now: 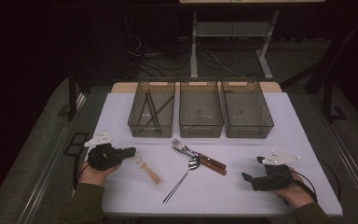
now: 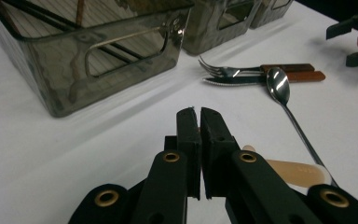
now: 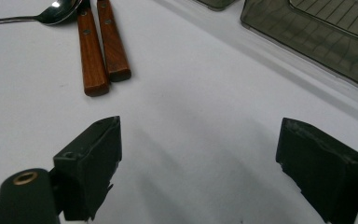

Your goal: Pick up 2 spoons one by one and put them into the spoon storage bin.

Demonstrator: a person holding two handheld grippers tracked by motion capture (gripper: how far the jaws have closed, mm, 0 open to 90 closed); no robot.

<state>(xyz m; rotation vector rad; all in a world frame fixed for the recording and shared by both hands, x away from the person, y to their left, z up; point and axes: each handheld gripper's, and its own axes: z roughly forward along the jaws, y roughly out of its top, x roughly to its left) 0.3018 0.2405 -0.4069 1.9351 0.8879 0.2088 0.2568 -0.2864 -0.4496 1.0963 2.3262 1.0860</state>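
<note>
From where I sit, the counter is a white slab with a tan strip along its far edge, lit evenly from above, while the room beyond it falls off into near darkness. I see grey floor on both sides, with a metal rail running along the left. Behind the counter stands a pale desk frame on two legs, and loose cables lie tangled on the floor beneath it.
</note>
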